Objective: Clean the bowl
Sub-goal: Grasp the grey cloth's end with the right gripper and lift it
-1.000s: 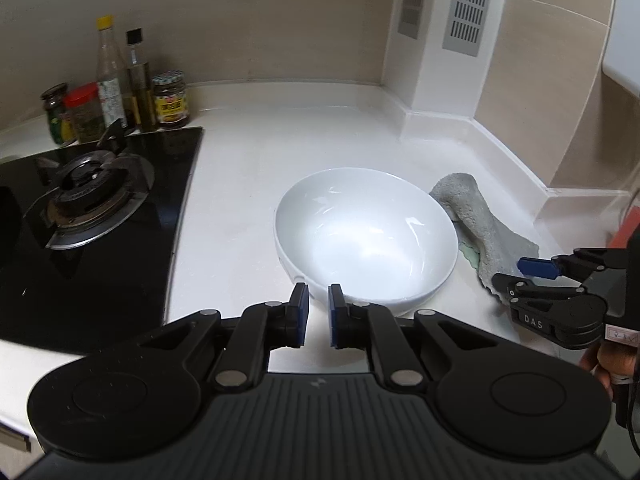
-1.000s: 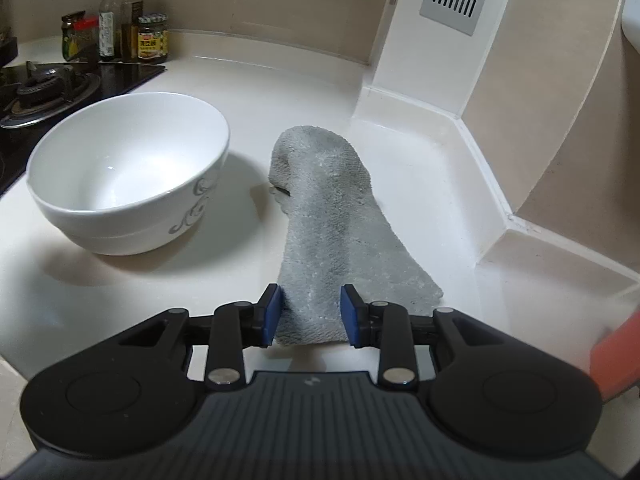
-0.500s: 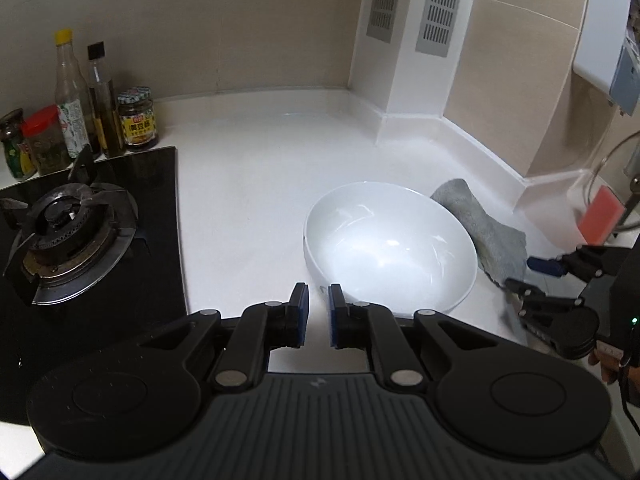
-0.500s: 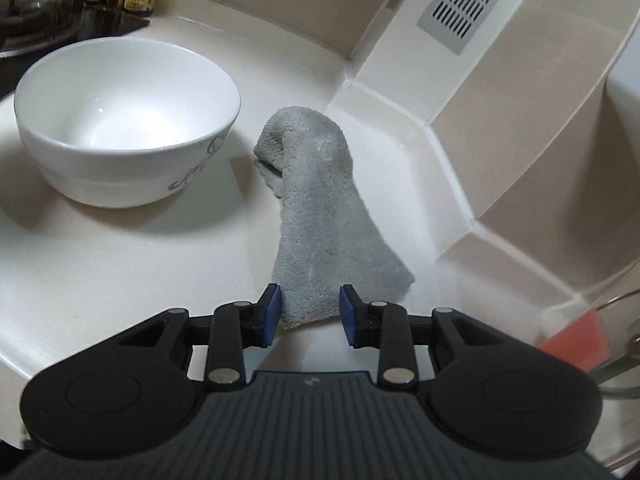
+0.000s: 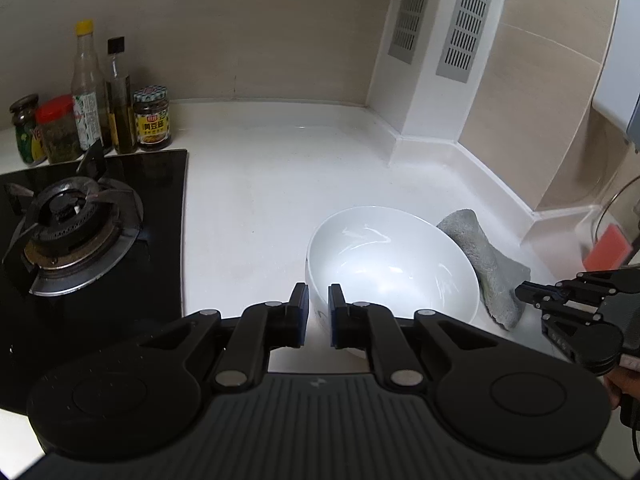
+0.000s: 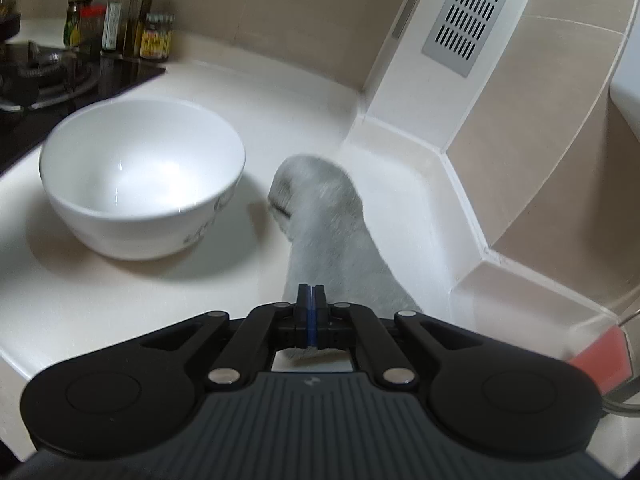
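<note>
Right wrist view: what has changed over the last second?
The right gripper has closed its fingers on the near end of the grey terry cloth; a second ago they straddled it open. The left gripper has stayed open, backing off the white ceramic bowl, which stayed put.

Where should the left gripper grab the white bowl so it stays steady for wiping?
Grip the near rim of the white bowl, coming from the front edge of the counter, one finger inside the wall and one outside. The bowl stands upright with a thin open rim, and the left gripper is already open and lined up there.
</note>
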Tool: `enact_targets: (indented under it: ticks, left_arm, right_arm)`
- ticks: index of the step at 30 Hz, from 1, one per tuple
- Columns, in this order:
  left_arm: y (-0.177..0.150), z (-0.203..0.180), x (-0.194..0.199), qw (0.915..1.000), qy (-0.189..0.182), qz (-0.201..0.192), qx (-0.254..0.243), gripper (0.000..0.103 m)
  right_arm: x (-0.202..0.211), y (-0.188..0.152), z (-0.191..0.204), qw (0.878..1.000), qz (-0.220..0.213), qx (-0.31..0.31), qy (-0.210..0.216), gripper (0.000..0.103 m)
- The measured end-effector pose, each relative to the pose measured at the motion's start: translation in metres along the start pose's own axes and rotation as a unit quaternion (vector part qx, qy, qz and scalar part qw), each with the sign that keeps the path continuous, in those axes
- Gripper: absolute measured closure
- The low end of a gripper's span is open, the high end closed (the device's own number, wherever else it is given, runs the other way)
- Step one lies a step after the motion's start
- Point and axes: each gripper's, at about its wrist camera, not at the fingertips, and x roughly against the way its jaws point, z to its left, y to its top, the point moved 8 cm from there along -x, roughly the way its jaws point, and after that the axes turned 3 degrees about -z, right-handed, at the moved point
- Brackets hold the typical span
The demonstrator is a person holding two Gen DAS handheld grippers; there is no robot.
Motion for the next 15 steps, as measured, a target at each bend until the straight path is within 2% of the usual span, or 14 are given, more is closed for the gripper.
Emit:
enact_targets:
  ticks: [3,4,7,10,13,14,15]
  left_arm:
    - [0.000,0.008,-0.003,0.9999,0.003,0.007,0.014,0.093]
    - [0.000,0.011,-0.006,0.9997,-0.007,0.013,0.020,0.093]
    - [0.002,0.016,-0.008,0.9996,-0.012,0.016,0.022,0.093]
    - [0.005,0.018,-0.009,0.9995,-0.012,0.013,0.026,0.093]
    - [0.009,0.017,-0.009,0.9997,-0.017,0.010,0.017,0.093]
    - [0.009,0.016,-0.010,0.9997,-0.017,0.009,0.016,0.093]
    - [0.010,0.016,-0.010,0.9997,-0.018,0.009,0.016,0.093]
  right_arm:
    - [0.006,0.012,-0.006,1.000,-0.014,-0.018,0.008,0.103]
    - [0.009,0.017,-0.008,0.999,-0.019,-0.026,0.012,0.103]
    - [0.019,0.028,-0.020,0.995,-0.024,-0.091,0.041,0.103]
    - [0.021,0.035,-0.036,0.987,-0.026,-0.150,0.051,0.103]
    - [0.013,0.026,-0.038,0.995,-0.001,-0.097,0.010,0.090]
    - [0.008,0.019,-0.035,0.997,0.014,-0.077,0.006,0.077]
    - [0.005,0.011,-0.033,0.998,0.025,-0.063,0.004,0.074]
